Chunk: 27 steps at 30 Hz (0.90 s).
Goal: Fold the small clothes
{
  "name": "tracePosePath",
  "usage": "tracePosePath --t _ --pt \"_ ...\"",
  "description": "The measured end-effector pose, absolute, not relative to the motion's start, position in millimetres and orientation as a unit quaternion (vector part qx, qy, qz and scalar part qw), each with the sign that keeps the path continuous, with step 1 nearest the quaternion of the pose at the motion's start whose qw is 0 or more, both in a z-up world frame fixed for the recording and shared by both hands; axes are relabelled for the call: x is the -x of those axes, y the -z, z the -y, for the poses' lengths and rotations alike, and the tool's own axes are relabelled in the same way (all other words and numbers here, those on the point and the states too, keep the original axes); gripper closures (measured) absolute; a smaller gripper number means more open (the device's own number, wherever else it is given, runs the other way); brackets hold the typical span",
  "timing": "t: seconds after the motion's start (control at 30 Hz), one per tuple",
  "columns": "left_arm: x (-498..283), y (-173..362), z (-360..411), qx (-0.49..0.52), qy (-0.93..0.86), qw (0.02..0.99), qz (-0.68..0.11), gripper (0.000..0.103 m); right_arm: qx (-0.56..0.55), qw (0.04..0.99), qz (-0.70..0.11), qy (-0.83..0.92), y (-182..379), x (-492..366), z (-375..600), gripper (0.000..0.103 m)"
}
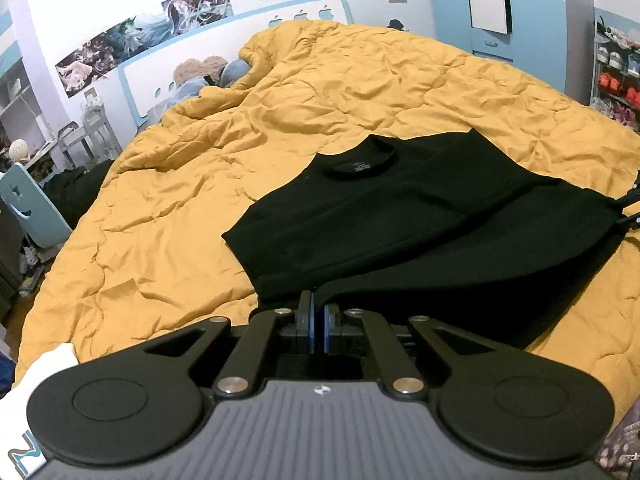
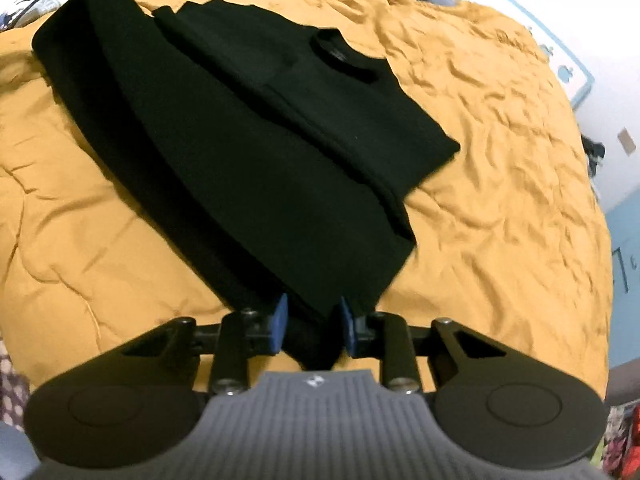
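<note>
A black T-shirt [image 1: 400,208] lies on the yellow quilt [image 1: 168,208], sides folded in, collar [image 1: 356,160] toward the headboard. My left gripper [image 1: 319,320] is shut on the shirt's bottom hem at its near corner. My right gripper [image 2: 312,320] has its blue pads [image 2: 279,322] partly apart with the shirt's [image 2: 256,128] other bottom corner bunched between them; the cloth stretches taut from it. The right gripper's fingers also show at the right edge of the left wrist view [image 1: 630,208].
The yellow quilt [image 2: 500,168] covers the whole bed. Pillows and a plush toy [image 1: 200,72] lie by the headboard. A light-blue chair [image 1: 32,208] and a cluttered desk stand left of the bed. Shelves [image 1: 616,80] stand at the right.
</note>
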State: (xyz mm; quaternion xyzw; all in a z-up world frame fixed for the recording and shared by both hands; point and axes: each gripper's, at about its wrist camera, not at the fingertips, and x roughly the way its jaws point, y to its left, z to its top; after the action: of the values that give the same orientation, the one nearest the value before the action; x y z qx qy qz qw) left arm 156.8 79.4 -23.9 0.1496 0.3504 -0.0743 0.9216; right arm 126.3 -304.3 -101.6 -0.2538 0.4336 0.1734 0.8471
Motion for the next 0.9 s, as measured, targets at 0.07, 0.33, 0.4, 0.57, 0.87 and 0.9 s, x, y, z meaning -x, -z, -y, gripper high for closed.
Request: tracePosePath --t 0.07,0.33,0.4,0.57,0.87,0.9 --pt "-157 25 -79 -0.149 0.074 0.921 -0.352 0.099 0.274 0.842 -0.43 -0.177 106 -124 304 0.075" --pt "-160 30 -80 -0.15 0.073 0.918 -0.36 0.099 0.404 0.811 -0.376 -0.194 117 -107 284 0.06" --pt "-161 32 -81 -0.15 0.072 0.917 -0.363 0.099 0.441 0.799 -0.358 -0.197 124 -104 278 0.061" --pt "-162 35 -83 -0.147 0.071 0.916 -0.367 0.099 0.517 0.76 -0.329 -0.217 137 -98 266 0.065" --pt "-164 39 -88 -0.142 0.07 0.916 -0.369 0.099 0.546 0.758 -0.29 -0.208 127 -84 265 0.103" --pt "-165 38 -89 -0.14 0.07 0.917 -0.367 0.099 0.543 0.764 -0.285 -0.201 121 -84 266 0.103"
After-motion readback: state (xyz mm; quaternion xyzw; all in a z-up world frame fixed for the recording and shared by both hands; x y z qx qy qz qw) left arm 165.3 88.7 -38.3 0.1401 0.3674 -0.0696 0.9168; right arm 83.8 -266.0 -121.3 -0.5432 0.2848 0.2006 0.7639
